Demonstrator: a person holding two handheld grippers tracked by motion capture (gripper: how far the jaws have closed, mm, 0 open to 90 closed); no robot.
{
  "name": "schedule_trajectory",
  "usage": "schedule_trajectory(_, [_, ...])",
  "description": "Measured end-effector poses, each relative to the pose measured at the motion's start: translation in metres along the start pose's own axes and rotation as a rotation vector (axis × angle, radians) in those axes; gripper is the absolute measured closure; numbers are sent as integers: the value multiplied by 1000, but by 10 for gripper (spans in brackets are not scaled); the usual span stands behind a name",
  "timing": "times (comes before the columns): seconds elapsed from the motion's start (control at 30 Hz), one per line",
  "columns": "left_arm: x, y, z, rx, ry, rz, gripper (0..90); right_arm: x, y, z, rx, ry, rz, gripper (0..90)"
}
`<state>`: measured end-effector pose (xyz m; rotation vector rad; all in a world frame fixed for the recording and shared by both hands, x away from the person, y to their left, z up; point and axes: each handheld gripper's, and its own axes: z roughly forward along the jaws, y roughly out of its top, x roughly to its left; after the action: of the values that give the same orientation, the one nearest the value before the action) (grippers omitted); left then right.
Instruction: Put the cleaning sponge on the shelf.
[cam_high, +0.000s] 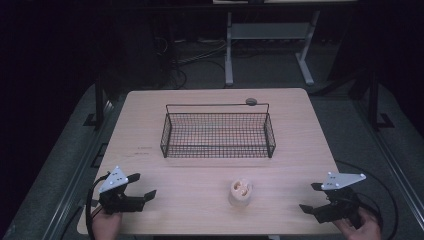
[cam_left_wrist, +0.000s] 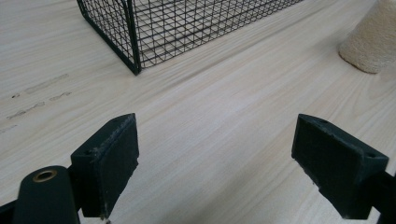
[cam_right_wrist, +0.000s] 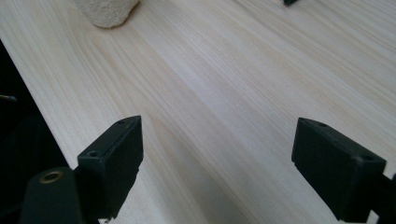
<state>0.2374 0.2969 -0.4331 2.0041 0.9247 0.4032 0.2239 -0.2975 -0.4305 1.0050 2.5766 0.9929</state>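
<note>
basket (cam_high: 218, 135) of black wire mesh sits on your table (cam_high: 150, 115), centred left to right and toward the far half, long side facing you. its thin handle bar runs along the far rim, with a small grey round piece (cam_high: 251, 102) at the bar's right end. in your left gripper view the basket's near left corner (cam_left_wrist: 135, 65) stands on the wood ahead of the jaws.

nearer to you, right of centre and well apart from the basket, stands a small cream, rough-textured object (cam_high: 240, 192); what it is cannot be told. it lies between your two grippers, touched by neither.

your left gripper (cam_high: 144, 186) is at the near left of the table, jaws spread wide with bare wood between them; its pads (cam_left_wrist: 112, 163) hold nothing. your right gripper (cam_high: 309, 197) is at the near right edge, jaws likewise spread and empty, one pad (cam_right_wrist: 116, 161) over the table's near edge. your hands grip both handles from below.

faint marks (cam_high: 142, 151) show on the wood left of the basket.
</note>
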Motion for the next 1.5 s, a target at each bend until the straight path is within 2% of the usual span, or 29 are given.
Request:
schedule_trajectory(0.1, [0, 0, 1, 8, 3, 4, 137, 2, 3, 2, -1, -5, -28, 164])
schedule_trajectory(0.23, [-1, 0, 1, 8, 3, -5, 137, 1, 3, 5, 10, 1, -30, 166])
schedule_trajectory(0.33, [-1, 1, 1, 10, 2, 9, 137, 4, 4, 6, 26, 4, -41, 166])
schedule_trajectory(0.37, [-1, 0, 1, 11, 6, 10, 137, 7, 7, 6, 40, 0, -58, 165])
schedule_trajectory(0.53, [1, -1, -2, -4, 0, -5, 137, 14, 17, 8, 38, 12, -79, 159])
schedule_trajectory(0.83, [3, -3, -7, -26, 21, 0, 137, 25, 33, 18, 67, 26, -134, 158])
schedule_trajectory(1.1, [4, -3, -7, -23, 18, 4, 137, 29, 42, 20, 72, 49, -148, 162])
schedule_trajectory(1.5, [6, -3, -7, -27, 20, 2, 137, 37, 56, 26, 103, 70, -197, 161])
